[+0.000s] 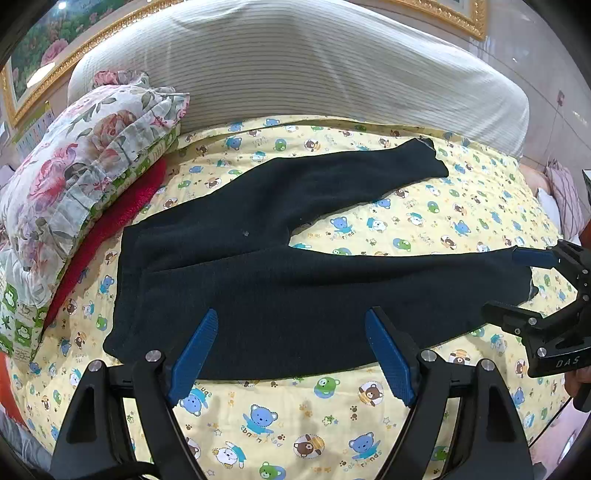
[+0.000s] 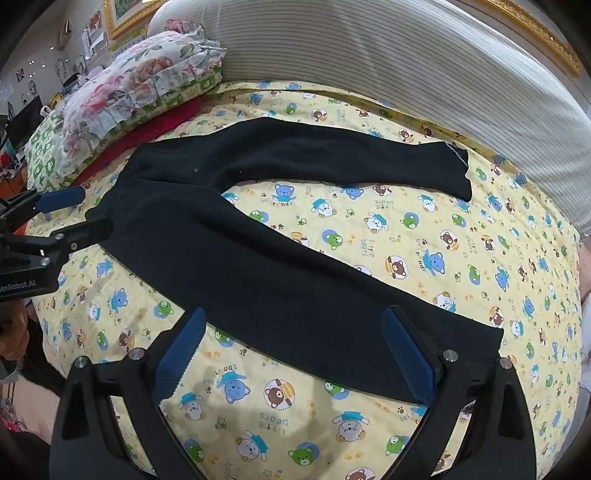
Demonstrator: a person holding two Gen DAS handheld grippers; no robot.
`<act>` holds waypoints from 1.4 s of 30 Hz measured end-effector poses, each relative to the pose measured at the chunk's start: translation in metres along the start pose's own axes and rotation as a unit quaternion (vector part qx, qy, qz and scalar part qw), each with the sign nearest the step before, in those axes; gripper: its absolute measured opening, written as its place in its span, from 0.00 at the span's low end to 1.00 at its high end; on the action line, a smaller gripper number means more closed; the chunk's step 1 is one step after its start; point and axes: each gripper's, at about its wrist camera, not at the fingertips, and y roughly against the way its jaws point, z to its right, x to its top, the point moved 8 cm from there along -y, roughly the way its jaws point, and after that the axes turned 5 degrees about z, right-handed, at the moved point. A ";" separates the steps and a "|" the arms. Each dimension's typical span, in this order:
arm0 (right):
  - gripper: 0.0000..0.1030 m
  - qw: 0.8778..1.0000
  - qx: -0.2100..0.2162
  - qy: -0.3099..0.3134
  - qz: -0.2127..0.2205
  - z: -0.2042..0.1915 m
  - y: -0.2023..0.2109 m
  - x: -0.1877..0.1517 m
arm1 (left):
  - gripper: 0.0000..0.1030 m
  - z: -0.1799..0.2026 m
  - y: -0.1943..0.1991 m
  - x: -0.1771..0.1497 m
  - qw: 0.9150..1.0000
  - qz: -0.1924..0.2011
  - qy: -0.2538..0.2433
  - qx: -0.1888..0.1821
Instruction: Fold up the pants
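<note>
I see the dark pants (image 1: 280,266) spread flat on the bed, on a yellow sheet (image 1: 424,221) printed with little bears. The two legs lie apart in a V, with the waistband toward the floral pillow (image 1: 85,155) and the red blanket (image 1: 122,218) tucked under it.

My left claw (image 1: 291,354) hovers at the near edge of the nearer leg, close to the waist end, its blue fingers (image 1: 195,354) spread wide with nothing between them. From the right wrist view, my right claw (image 2: 295,354) sits over the cuff end of that same leg, jaws also wide apart and empty. Its right finger (image 2: 408,354) overlaps the dark cloth in the view, but I cannot tell whether it is touching the fabric or just above it.

The far leg runs toward the striped cushion (image 1: 295,66) at the back of the bed, its cuff (image 2: 458,170) lying just short of it. Gold picture frames (image 1: 454,14) hang on the wall behind.
</note>
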 end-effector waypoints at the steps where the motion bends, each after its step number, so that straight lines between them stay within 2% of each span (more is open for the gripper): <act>1: 0.94 1.000 -0.004 0.003 0.002 0.000 0.000 -0.001 | 0.80 -0.001 0.000 0.000 1.000 0.000 0.000 0.000; 12: 0.94 1.000 -0.005 -0.010 0.002 0.004 0.003 -0.001 | 0.80 0.007 -0.007 -0.001 1.000 -0.007 -0.011 -0.026; 20: 0.94 0.998 -0.034 -0.046 0.016 0.019 0.016 -0.005 | 0.80 0.018 -0.010 0.001 0.996 -0.012 -0.049 -0.068; 23: 0.94 0.997 -0.043 -0.070 0.006 0.028 0.020 -0.011 | 0.80 0.022 -0.012 0.002 0.995 -0.014 -0.060 -0.083; 27: 0.94 0.994 -0.068 -0.090 0.013 0.047 0.029 -0.017 | 0.80 0.030 -0.018 0.004 0.993 -0.018 -0.070 -0.093; 29: 0.94 0.993 -0.064 -0.102 0.010 0.054 0.032 -0.019 | 0.80 0.035 -0.023 0.007 0.993 -0.020 -0.072 -0.093; 32: 0.94 0.990 -0.029 -0.136 0.007 0.071 0.024 -0.018 | 0.80 0.038 -0.030 0.012 0.994 -0.025 -0.067 -0.085; 35: 0.94 0.989 -0.029 -0.145 0.003 0.088 0.018 -0.015 | 0.80 0.043 -0.037 0.022 0.994 -0.026 -0.062 -0.086; 42: 0.94 0.982 0.021 -0.190 0.003 0.127 0.002 0.015 | 0.80 0.061 -0.063 0.059 0.994 -0.024 -0.069 -0.088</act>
